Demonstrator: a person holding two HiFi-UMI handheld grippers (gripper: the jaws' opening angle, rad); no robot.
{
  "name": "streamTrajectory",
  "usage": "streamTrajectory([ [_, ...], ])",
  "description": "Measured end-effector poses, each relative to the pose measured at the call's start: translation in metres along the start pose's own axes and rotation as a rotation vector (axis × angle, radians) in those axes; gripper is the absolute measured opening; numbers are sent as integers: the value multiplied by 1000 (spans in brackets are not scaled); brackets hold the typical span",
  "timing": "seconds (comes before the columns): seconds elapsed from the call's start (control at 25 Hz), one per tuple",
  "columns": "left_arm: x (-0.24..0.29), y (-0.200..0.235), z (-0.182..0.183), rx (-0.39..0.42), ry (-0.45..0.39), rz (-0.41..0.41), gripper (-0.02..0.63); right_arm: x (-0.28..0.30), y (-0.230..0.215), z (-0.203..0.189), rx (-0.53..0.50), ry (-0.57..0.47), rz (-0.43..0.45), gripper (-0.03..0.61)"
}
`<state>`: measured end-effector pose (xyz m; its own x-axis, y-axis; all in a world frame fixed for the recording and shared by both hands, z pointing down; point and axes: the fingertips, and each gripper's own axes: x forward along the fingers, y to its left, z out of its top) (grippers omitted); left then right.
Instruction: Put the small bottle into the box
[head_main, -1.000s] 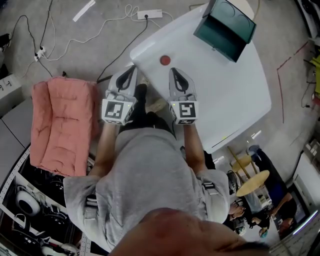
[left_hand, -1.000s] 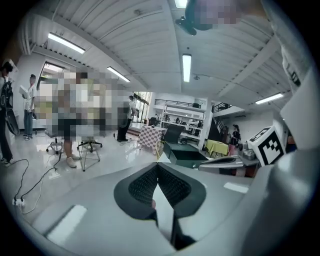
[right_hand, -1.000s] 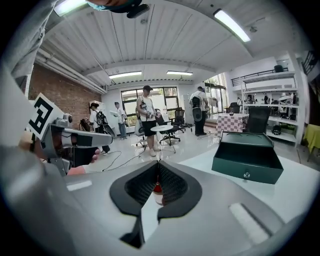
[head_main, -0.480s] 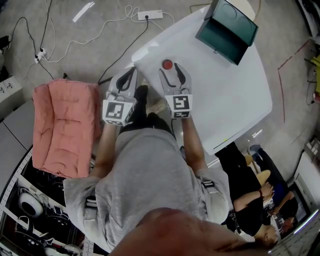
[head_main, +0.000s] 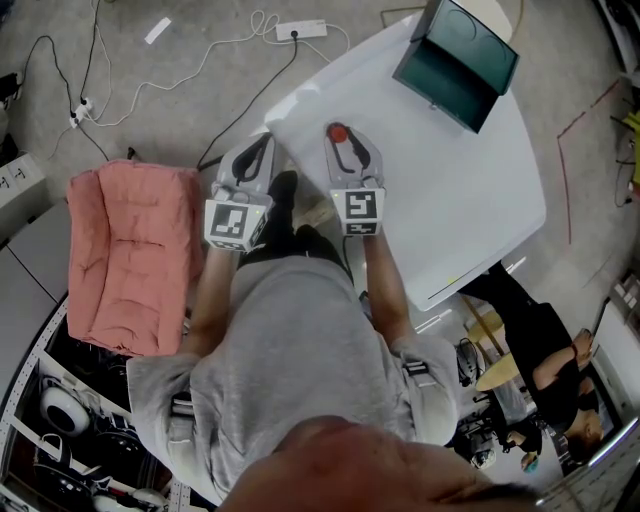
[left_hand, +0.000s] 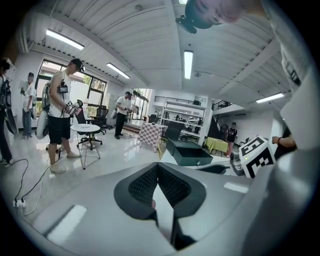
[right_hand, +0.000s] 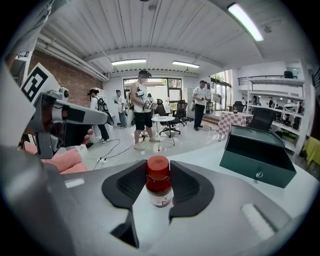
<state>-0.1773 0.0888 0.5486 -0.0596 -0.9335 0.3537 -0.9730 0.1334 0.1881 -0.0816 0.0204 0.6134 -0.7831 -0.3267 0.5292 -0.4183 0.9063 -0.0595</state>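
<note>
Evidently the small bottle (right_hand: 159, 189) is being taken hold of where it stands. It is set upright on the white table (head_main: 450, 210), red cap upward, well apart from the box (head_main: 445, 80) and on the person's side of it. The right gripper (right_hand: 159, 169) is brought around the bottle from the side away from the box, so that the box is kept in plain sight beyond the jaws. Those jaws have just been closing. The bottle is seen between them, with both pads drawn up against its cap and shoulder, and a grip is judged to be made.

The hold is placed high on the bottle, probably because the body is short and the pads are deep. A firm squeeze is called for, since a smooth round cap can slip or twist.

The left gripper (head_main: 262, 148) is held farther from the box than the right one, at the table's near edge. Its jaws are closed together on nothing. It is judged to be parked there because one gripper is enough for so small a thing.

The box is left open with its lid raised at the back, so the bottle can be lowered in from above. Between bottle and box only bare tabletop is seen. The lift and the carry are not yet done.
</note>
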Motion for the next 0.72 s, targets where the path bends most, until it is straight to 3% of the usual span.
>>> streamTrajectory([
  [0.4, 2, -8, 8, 18, -16, -9, 11, -15, -19, 13, 28, -49, -30, 141],
  [0.72, 12, -22, 41, 48, -68, -59, 11, -44, -40, 45, 19, -103, -92, 141],
])
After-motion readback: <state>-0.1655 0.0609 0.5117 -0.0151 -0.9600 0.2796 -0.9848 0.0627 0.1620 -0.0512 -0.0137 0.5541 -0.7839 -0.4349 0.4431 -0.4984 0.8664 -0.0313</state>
